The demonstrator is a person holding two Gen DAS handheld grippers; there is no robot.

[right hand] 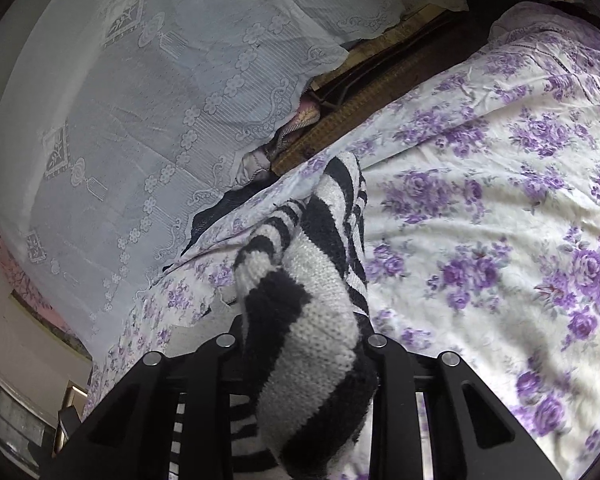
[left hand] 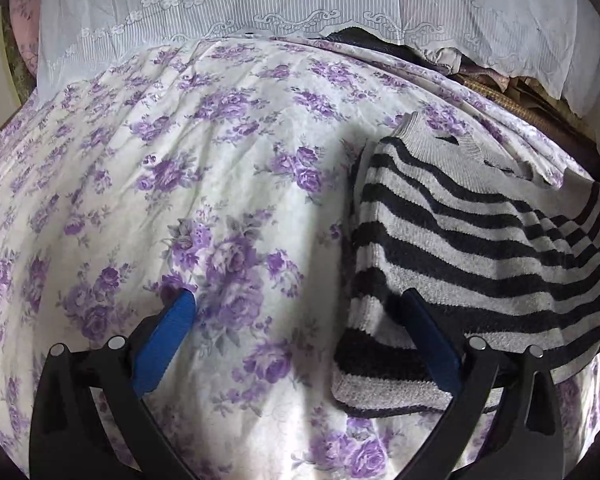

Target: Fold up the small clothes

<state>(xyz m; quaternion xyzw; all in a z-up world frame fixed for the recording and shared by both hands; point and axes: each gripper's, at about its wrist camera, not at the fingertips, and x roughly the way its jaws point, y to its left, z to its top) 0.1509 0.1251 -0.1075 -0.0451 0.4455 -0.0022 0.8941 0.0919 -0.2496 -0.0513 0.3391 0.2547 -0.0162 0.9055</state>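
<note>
- A black-and-white striped knit sweater (left hand: pixel 460 248) lies on a bed covered by a white sheet with purple roses (left hand: pixel 220 160); in the left wrist view it sits on the right part of the sheet, its grey ribbed neckline toward the far edge.
- The left hand-held gripper (left hand: pixel 300 312) hovers over the bed with its jaws wide apart and nothing pressed between them. Its left blue fingertip (left hand: pixel 176 312) is over bare flowered sheet; the other blue finger (left hand: pixel 424 320) lies across the near left edge of the sweater.
- In the right wrist view the right hand-held gripper (right hand: pixel 300 344) is closed on a bunched fold of the striped sweater (right hand: pixel 312 320). The knit fills the gap between the black jaws, hiding the pads, and rises in front of the camera, lifted off the sheet (right hand: pixel 480 220).
- A white lace curtain (left hand: pixel 300 0) hangs along the far side of the bed; below its hem a woven brown edge (right hand: pixel 352 100) and some crumpled fabric show.
</note>
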